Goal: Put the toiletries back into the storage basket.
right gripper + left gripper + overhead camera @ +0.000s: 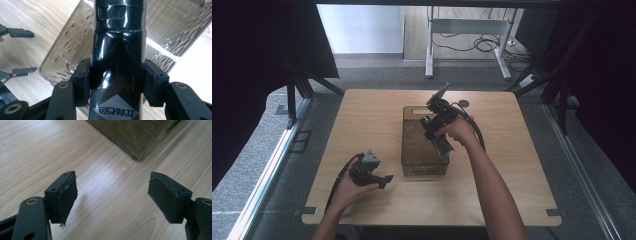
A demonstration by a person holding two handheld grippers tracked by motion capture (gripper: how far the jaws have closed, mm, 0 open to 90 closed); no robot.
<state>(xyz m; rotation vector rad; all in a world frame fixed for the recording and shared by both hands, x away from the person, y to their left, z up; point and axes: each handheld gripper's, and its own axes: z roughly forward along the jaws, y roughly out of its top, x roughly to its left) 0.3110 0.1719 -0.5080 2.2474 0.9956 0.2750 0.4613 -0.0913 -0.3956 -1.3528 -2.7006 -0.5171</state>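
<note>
1. A light wooden table (362,130) with rounded corners stands on grey carpet floor (272,165).
2. Black curtains (257,60) hang at the far left and far right.
3. Beyond the table, a white desk frame (467,30) stands over tangled cables (482,45).
4. A pale wall panel (359,27) sits far left of it.

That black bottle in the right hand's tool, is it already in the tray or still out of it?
Out. The bottle is clamped in the right gripper above the tray.
</note>
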